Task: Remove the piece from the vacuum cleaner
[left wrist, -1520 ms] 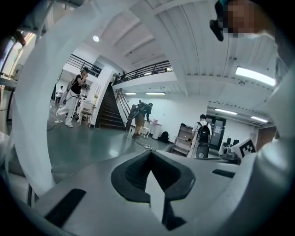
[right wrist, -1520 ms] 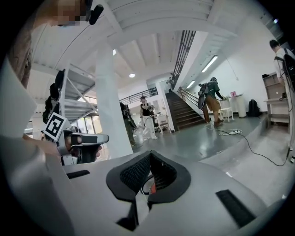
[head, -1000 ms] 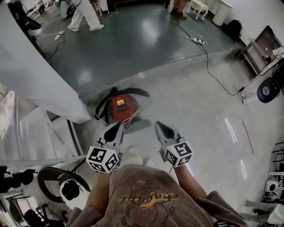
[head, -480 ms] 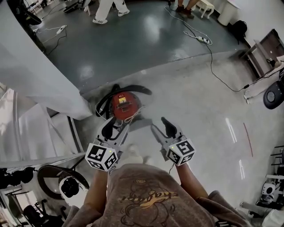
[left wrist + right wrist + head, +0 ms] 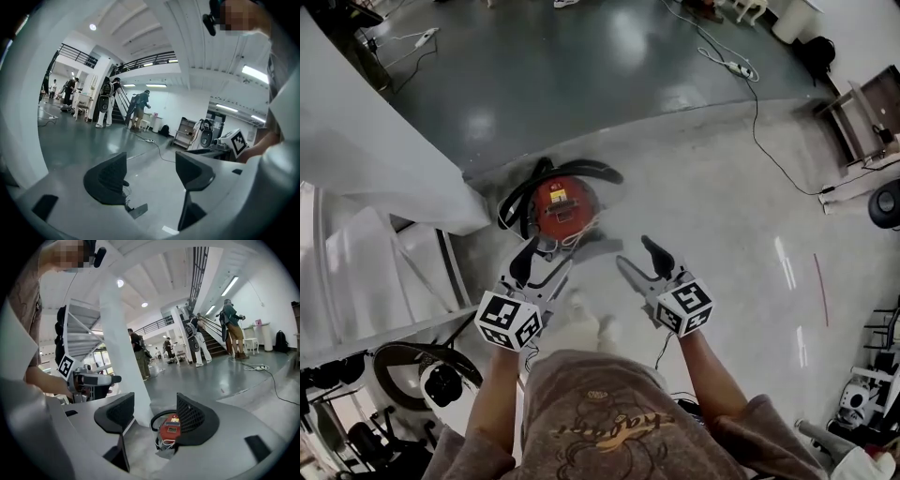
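The left gripper and right gripper have just been opening their jaws, which stand empty and apart, readied for the round red vacuum cleaner on the floor just ahead, untouched.

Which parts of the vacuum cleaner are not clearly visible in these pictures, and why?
- Head view: the vacuum is small and blurred; its label cannot be read.
- Right gripper view: a jaw covers its right side.
- Left gripper view: a jaw hides nearly all of it; only wires show.
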